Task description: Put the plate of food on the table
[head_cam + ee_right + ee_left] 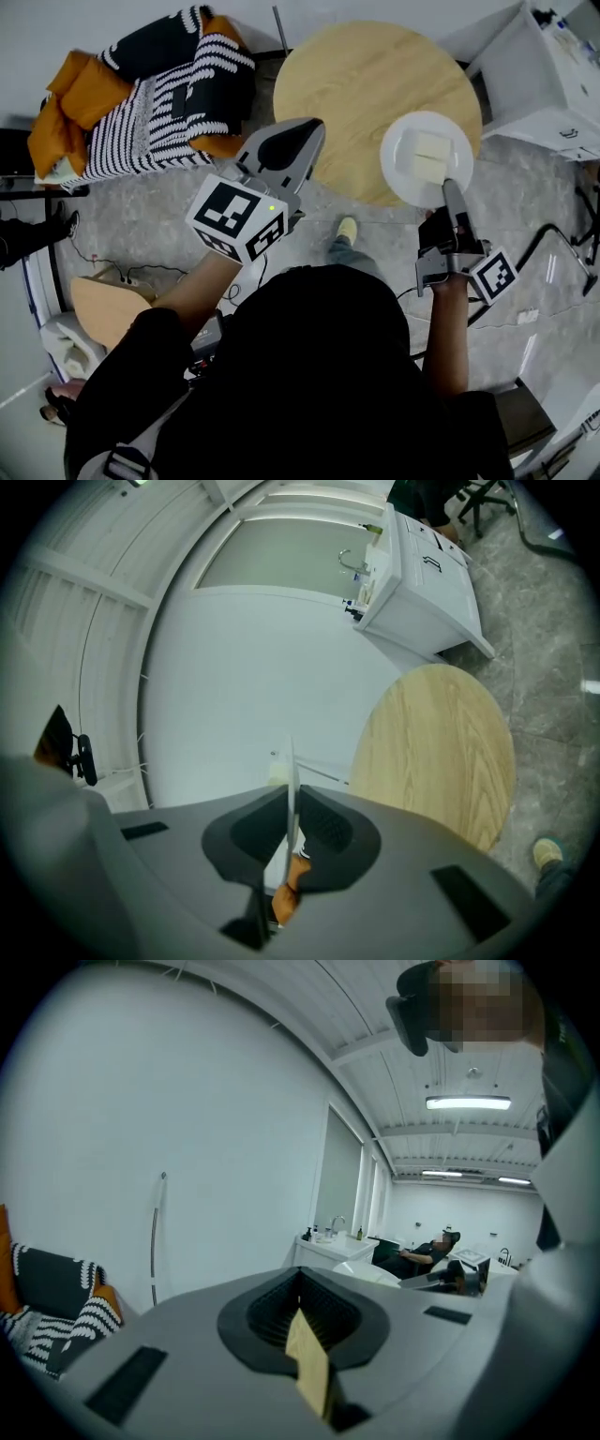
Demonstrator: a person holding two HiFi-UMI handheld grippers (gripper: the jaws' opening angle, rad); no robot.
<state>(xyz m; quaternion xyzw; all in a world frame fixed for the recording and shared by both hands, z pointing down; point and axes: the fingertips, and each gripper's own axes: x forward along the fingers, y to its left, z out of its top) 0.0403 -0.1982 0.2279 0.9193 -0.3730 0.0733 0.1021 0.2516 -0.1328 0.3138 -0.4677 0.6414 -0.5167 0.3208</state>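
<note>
A white plate (427,157) carrying pale square pieces of food (429,155) hangs over the near right edge of the round wooden table (356,84). I cannot tell whether it rests on the wood. My right gripper (453,194) is shut on the plate's near rim. In the right gripper view the plate (292,780) shows edge-on as a thin white line between the jaws of that gripper (291,827), with the table (441,752) to the right. My left gripper (281,155) is raised left of the table, shut and holding nothing. In its own view the left gripper (305,1321) faces a bare wall.
An armchair with a striped blanket and orange cushions (141,103) stands at the far left. A white cabinet (553,84) sits right of the table, seen with a sink in the right gripper view (422,574). A wooden stool (103,309) and cables (553,244) are on the floor.
</note>
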